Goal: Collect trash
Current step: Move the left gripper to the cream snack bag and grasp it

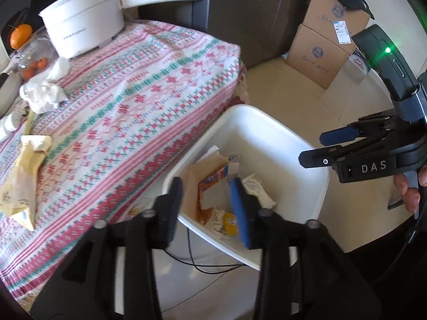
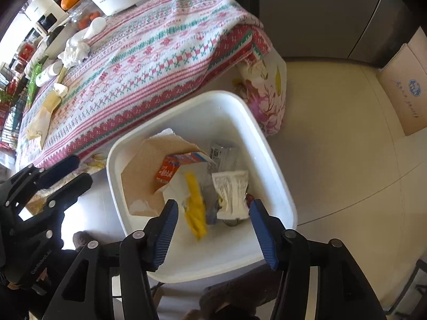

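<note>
**Q:** Pale tiled floor all round, and what on it?

**A:** Table point(image 1: 133, 85) draped in a red-and-green patterned cloth, touching the left side of the white bin point(image 1: 267, 122). White pot point(image 1: 82, 26) at the table's far end, well left of the bin. Inside the bin: torn cardboard, papers and a blurred yellow wrapper point(image 2: 196, 208).

**Q:** And the grippers?

**A:** Left gripper point(image 1: 206, 186) over the bin's near-left corner, fingers moderately parted, gripping nothing. Right gripper point(image 2: 213, 205) above the bin's near edge, spread wide, likewise empty.

**Q:** Trash not yet collected?

**A:** Tan paper bag point(image 1: 24, 176) on the cloth, well left of the bin. Crumpled tissues point(image 1: 44, 93) farther left and back, near the pot.

**Q:** Possible trouble?

**A:** Probably pinching cloth along with tissue and dragging the pot. Possibly clipping the bin's rim on the swing across and tipping it. Also likely: gripping light tissue too loosely and dropping it on the floor short of the bin.
</note>
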The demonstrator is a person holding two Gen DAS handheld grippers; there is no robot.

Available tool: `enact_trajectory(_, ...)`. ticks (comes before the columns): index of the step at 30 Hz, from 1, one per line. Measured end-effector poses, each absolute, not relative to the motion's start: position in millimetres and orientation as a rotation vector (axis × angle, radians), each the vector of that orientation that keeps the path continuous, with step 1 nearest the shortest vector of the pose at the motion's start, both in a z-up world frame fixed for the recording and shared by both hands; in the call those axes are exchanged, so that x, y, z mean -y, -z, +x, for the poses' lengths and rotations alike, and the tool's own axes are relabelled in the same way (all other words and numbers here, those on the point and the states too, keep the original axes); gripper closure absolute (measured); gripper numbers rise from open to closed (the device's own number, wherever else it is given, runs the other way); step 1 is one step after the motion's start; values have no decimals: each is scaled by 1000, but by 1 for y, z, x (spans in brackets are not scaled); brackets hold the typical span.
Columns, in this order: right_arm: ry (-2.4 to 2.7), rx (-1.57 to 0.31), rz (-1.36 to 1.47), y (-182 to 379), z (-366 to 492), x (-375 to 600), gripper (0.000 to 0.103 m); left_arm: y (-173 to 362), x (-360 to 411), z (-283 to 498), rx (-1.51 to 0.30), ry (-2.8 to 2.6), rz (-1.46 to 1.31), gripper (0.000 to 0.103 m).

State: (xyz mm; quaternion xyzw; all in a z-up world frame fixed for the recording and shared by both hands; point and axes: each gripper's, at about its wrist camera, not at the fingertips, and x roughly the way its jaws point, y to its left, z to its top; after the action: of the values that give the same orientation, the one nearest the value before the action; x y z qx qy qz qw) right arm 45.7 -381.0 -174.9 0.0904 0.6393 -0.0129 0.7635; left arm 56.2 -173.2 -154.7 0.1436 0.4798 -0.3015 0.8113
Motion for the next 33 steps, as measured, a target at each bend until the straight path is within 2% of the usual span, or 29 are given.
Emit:
enact_trajectory(2, 33, -1373, 194, 169, 45, 380, 40, 149, 169, 57, -1010, 630, 306, 48)
enact_trajectory(14, 16, -1236, 160, 139, 60, 357, 28, 120, 119, 79, -973, 489, 257, 25)
enact_trajectory(22, -6, -1119, 99, 113, 77, 322, 23, 104, 72, 99, -934, 385, 209, 20)
enact_trajectory(33, -48, -1033, 23, 102, 101, 270, 21, 100, 20, 122, -917, 233, 182, 19)
